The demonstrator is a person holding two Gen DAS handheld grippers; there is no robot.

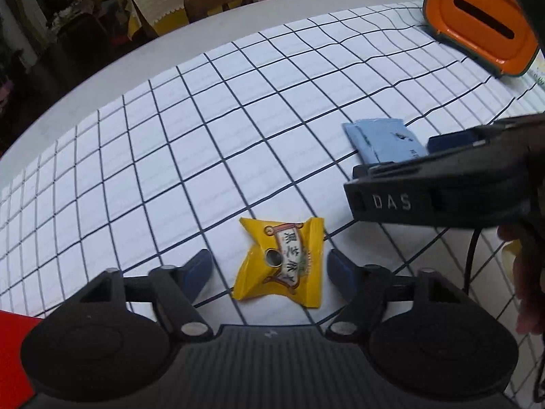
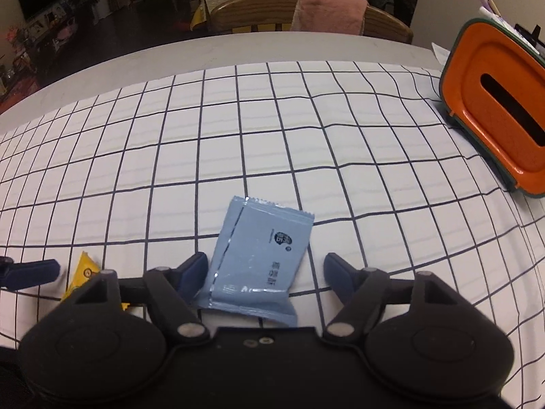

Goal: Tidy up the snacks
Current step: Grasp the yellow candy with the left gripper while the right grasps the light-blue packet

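A yellow snack packet (image 1: 279, 262) lies flat on the checked tablecloth (image 1: 170, 170). My left gripper (image 1: 269, 257) points down over it and is open, with a blue fingertip on each side and a small gap to the wrapper. A light blue snack packet (image 2: 259, 259) lies between the fingers of my right gripper (image 2: 265, 260), which is also open. Its left finger sits right at the packet's edge and its right finger stands clear. In the left wrist view the blue packet (image 1: 381, 139) shows beyond the right gripper's black body. The yellow packet (image 2: 81, 272) peeks in at the lower left of the right wrist view.
An orange box with a dark slot and green rim (image 2: 494, 119) stands at the table's far right and also shows in the left wrist view (image 1: 477, 24). A wooden chair with a pink cloth (image 2: 327, 10) is behind the table. A red object (image 1: 13, 341) is at the lower left, and a hand (image 1: 524, 289) is at the right.
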